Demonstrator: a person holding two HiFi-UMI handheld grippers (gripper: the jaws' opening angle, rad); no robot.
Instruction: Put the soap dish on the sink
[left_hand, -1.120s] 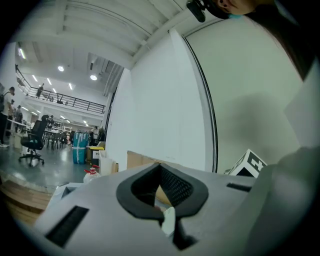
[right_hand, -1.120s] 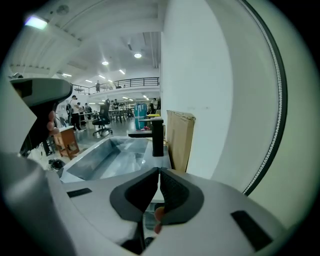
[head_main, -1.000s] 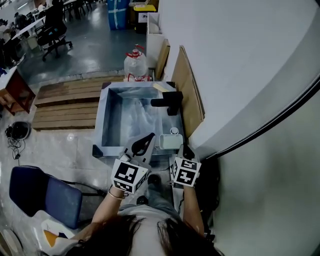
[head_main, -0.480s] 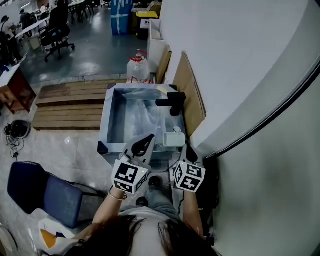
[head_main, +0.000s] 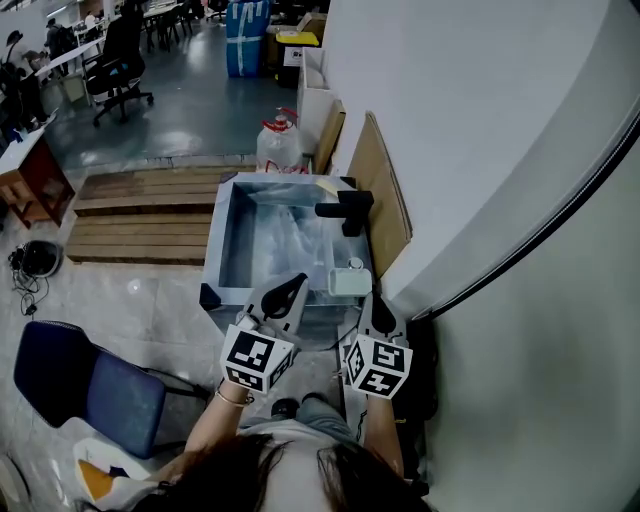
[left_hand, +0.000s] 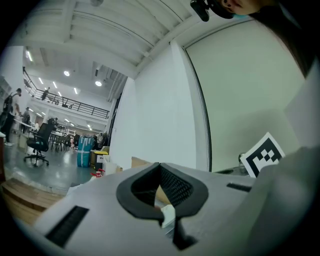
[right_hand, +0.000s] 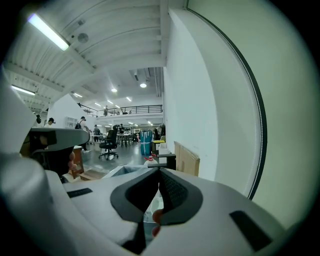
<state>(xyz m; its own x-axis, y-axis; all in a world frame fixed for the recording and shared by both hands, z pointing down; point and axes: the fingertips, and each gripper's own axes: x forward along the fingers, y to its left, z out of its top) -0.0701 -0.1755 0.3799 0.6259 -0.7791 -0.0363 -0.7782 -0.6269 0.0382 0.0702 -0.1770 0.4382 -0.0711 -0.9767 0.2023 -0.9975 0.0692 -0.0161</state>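
The steel sink (head_main: 225, 240) stands against the wall, with a black faucet (head_main: 345, 209) on its right rim. A pale soap dish (head_main: 348, 281) rests on the sink's near right corner, with a small white item at its far edge. My left gripper (head_main: 296, 283) hovers over the sink's near rim, just left of the dish, jaws together and empty. My right gripper (head_main: 375, 300) hangs just near and right of the dish, apart from it, also shut and empty. In the left gripper view (left_hand: 160, 166) and the right gripper view (right_hand: 160, 171) the jaw tips meet.
A water jug (head_main: 280, 145) stands behind the sink. Wooden pallets (head_main: 140, 215) lie left of it, and a blue chair (head_main: 85, 385) sits near left. A cardboard sheet (head_main: 378, 190) leans on the white wall (head_main: 480, 130) at the right. The person's feet show below the grippers.
Both grippers have drawn back a little toward the person. The right one is now farther from the soap dish, which stays on the sink rim.
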